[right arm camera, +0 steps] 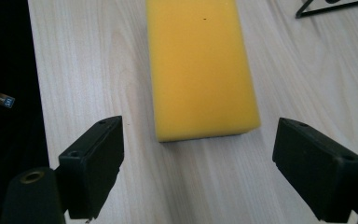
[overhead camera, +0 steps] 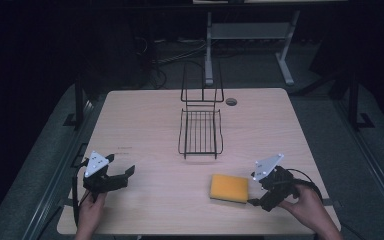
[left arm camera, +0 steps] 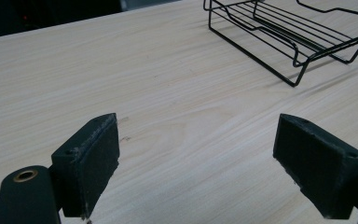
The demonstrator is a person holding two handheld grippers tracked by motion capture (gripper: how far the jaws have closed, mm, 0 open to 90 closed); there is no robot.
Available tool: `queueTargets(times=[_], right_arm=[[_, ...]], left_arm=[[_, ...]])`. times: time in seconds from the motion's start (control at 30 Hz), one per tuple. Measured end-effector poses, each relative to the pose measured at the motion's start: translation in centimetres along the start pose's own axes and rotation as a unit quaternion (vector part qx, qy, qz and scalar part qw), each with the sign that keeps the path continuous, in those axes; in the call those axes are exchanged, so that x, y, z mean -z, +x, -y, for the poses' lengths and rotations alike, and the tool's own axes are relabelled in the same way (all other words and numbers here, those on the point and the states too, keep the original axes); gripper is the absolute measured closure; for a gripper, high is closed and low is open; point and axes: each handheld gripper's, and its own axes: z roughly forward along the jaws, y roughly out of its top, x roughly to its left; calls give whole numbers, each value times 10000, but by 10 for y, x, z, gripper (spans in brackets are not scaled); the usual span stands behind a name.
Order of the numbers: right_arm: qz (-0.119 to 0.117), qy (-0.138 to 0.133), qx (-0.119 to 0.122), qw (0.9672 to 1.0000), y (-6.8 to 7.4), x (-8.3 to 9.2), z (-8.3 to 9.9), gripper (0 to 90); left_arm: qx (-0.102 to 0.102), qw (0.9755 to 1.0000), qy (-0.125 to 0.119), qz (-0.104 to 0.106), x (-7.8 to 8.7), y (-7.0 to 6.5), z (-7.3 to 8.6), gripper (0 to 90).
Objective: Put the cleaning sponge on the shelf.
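Observation:
A yellow sponge lies flat on the wooden table near its front edge, right of centre. My right gripper is just to the sponge's right, open and pointing at it. In the right gripper view the sponge lies ahead of the gripper, its near end level with the jaw tips and touching neither. An empty black wire rack stands at the table's middle. My left gripper rests open at the front left over bare wood. In its own view the left gripper faces the rack.
A round cable hole sits in the tabletop behind the rack. A corner of the rack shows at the top right of the right gripper view. A white-legged stand stands on the dark floor beyond the table.

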Motion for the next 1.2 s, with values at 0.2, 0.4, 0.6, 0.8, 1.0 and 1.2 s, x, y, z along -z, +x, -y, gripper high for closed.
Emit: queueTargets(times=[0.2,0.4,0.6,0.8,1.0,1.2], right_arm=[[-73,67,70,9999,0,-5,-9,161],[-176,117,141,9997,-3,-12,-19,160],[-298,176,152,9993,-5,-20,-28,158],[-388,215,183,9988,-6,-27,-35,154],[-409,241,165,9987,-7,-32,-38,150],[-412,299,123,9986,-10,-37,-41,149]], left_arm=[[-15,10000,10,1,0,0,0,139],[-23,10000,15,-6,0,1,0,139],[-27,10000,18,-6,0,1,0,139],[-17,10000,7,-6,0,1,0,139],[-4,10000,6,-2,0,2,0,139],[-18,10000,16,7,0,1,0,139]])
